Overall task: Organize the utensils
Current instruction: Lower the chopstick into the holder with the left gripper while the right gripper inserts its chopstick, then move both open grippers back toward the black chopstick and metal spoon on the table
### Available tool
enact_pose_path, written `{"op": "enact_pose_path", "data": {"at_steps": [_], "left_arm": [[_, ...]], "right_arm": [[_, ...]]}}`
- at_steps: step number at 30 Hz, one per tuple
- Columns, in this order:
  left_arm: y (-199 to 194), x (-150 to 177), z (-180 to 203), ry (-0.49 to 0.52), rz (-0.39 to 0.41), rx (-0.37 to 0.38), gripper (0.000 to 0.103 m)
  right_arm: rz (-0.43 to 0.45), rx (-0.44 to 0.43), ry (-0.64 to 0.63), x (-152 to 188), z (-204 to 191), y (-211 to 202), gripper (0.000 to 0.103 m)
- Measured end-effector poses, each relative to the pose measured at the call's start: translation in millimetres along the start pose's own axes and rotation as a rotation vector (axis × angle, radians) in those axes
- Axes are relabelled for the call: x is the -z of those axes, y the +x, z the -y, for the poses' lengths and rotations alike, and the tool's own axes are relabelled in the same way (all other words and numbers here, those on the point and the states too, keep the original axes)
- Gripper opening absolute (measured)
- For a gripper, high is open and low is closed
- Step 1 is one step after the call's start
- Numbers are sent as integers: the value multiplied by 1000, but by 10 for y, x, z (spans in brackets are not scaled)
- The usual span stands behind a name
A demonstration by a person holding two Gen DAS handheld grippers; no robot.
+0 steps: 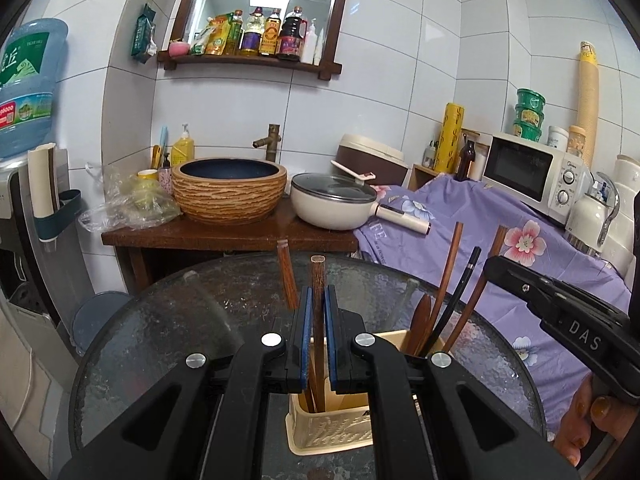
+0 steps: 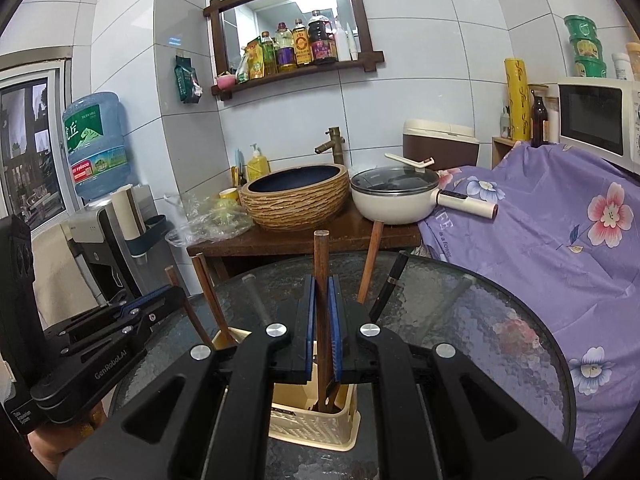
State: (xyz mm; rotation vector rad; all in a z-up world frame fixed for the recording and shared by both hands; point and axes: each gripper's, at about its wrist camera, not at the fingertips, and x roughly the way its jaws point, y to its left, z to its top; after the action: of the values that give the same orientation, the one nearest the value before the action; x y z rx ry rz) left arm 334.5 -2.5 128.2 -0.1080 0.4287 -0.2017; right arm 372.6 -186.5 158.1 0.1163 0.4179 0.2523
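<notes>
Left tongs (image 1: 318, 300) are closed on a wooden utensil (image 1: 317, 276) standing in the cream holder (image 1: 332, 432) on the glass worktop (image 1: 160, 320). Right tongs (image 2: 321, 292), seen at 3 o'clock in the left view, are clamped on another wooden handle (image 2: 321, 256); fingers (image 1: 600, 408) are shown only there.

White "DAS" reads on the black right gripper (image 1: 496, 268). White "GenRoboLAI" sits on the black left gripper's arm (image 2: 114, 366). The purple floral cloth (image 2: 532, 216) shows "is a flower"; only "FE" of its larger print is readable. Blue water jug label (image 2: 86, 130): "TIGER HILL". Bottle labels are too small to read.
</notes>
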Motion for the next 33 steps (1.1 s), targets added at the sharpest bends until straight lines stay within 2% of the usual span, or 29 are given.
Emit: {"op": "enact_pose_path", "data": {"at_steps": [5,7,9,11,13,15,16,18,23,28,31,33], "left_arm": [[-9,35,7,6,9,4,7],[-20,34,3,-1,2,24,17],[-71,47,-14,-11,16,28,46],[-146,57,-44,-26,34,37,56],[-243,94,-67,-23,43,41,60],[-320,153,-91,-19,46,38,80],[-358,189,-111,-23,52,32,83],[-414,292,-163,-23,48,7,86],[-414,611,-259,8,-26,-73,90],[-326,1007,-353,24,-159,-97,90],[-255,1215,-357,31,-231,-93,88],[-180,1336,-349,31,-287,-73,75]], "right_arm": [[0,1,8,10,40,-8,8],[2,7,9,18,54,-23,17],[23,12,25,54,86,-84,65],[51,20,26,115,99,-168,66],[35,39,-22,211,55,-225,66],[6,32,-43,334,23,-264,66],[-27,24,-50,421,7,-270,67],[-90,14,-48,605,-23,-265,67],[-247,-21,-34,1171,-113,-244,67],[-349,-38,-62,1707,-250,-236,67],[-370,-33,-53,1902,-261,-255,67],[-393,-42,-26,1986,-239,-247,67]]}}
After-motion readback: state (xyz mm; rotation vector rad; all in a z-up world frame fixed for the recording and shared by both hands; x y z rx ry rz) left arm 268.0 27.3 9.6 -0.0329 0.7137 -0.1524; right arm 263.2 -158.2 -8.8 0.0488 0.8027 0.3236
